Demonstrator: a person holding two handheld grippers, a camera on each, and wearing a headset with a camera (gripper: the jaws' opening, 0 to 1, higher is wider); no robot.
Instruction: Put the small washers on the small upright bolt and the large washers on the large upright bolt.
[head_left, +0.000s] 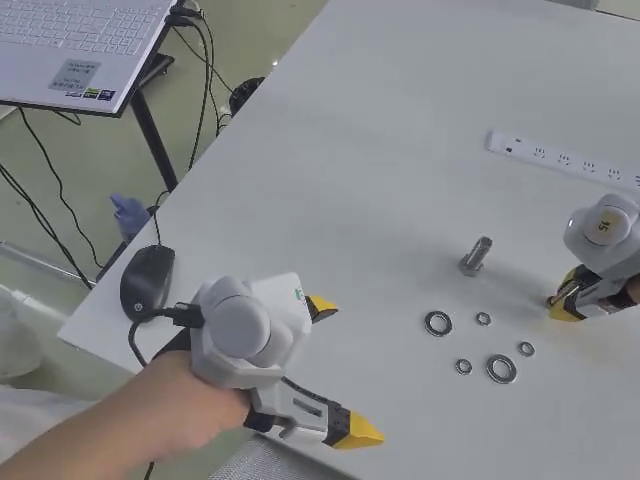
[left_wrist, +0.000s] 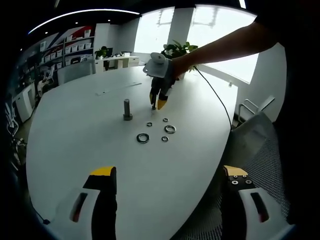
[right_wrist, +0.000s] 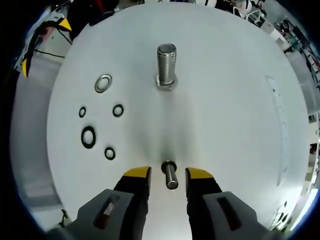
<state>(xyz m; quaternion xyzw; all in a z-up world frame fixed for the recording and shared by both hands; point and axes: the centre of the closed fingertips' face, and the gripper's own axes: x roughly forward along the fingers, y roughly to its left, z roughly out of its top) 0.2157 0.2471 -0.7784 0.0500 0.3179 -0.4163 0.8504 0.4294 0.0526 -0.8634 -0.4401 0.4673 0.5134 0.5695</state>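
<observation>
- Your left gripper (head_left: 340, 370) hangs over the bench's (head_left: 400, 120) near edge, close to the mouse (head_left: 147, 280) at the left edge, jaws spread wide with nothing in them
- Plenty of bare bench between it and the washers; a power strip (head_left: 560, 158) lies toward the far edge
- Right gripper (right_wrist: 169, 172): jaws partly open either side of the small bolt (right_wrist: 170, 176), with a thin gap each side, so no grip
- The large bolt (head_left: 476, 256) stands upright mid-bench; two large washers (head_left: 438, 323) and three small washers (head_left: 483, 318) lie flat just beside it
</observation>
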